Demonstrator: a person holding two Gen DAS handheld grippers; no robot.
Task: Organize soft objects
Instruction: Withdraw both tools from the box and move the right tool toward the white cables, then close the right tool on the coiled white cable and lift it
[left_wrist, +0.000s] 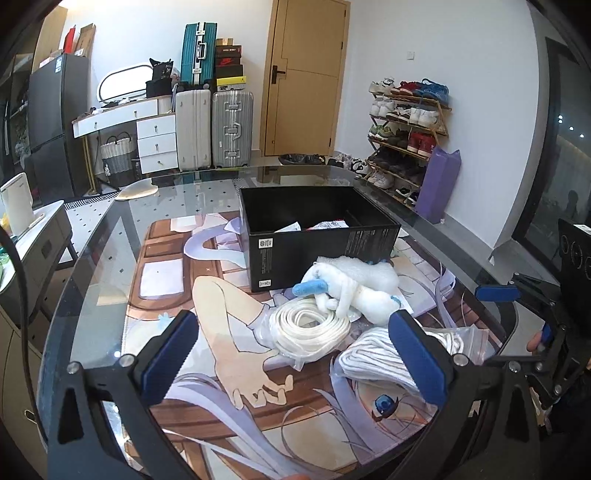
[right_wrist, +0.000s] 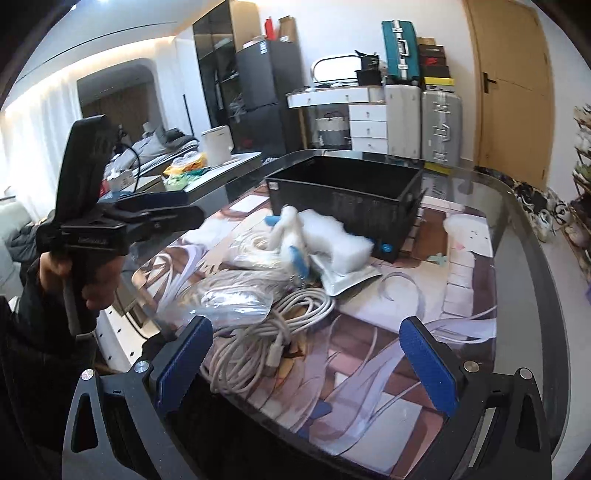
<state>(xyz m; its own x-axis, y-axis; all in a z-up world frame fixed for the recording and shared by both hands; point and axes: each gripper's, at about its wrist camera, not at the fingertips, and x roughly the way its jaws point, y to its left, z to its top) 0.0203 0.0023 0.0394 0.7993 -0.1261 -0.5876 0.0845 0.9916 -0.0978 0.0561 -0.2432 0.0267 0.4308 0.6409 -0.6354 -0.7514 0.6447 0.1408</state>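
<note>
The left tongs (left_wrist: 293, 354) hang released above the surface (left_wrist: 110, 236), holding nothing; the right tongs (right_wrist: 308, 363) are likewise spread wide and empty. Ahead of the left tongs, going left to right, lie one bagged coil of white strap (left_wrist: 312, 326), one white plush toy (left_wrist: 354, 291) with blue tips resting on one block of white foam (left_wrist: 373, 271), and one clear zip bag of cord (left_wrist: 448, 341) beside the right finger. Beyond them stands one black box (left_wrist: 317, 236), open-topped, with papers already inside. Directly before the right tongs sprawls one loose tangle of white cable (right_wrist: 258, 343). I count five soft things outside the box. The risk, as I judge it: the pile overlaps, so gripping the plush may drag the strap bag along, and slick plastic may slip from the pads. The cable's loops could snag or trail over the box rim.
</note>
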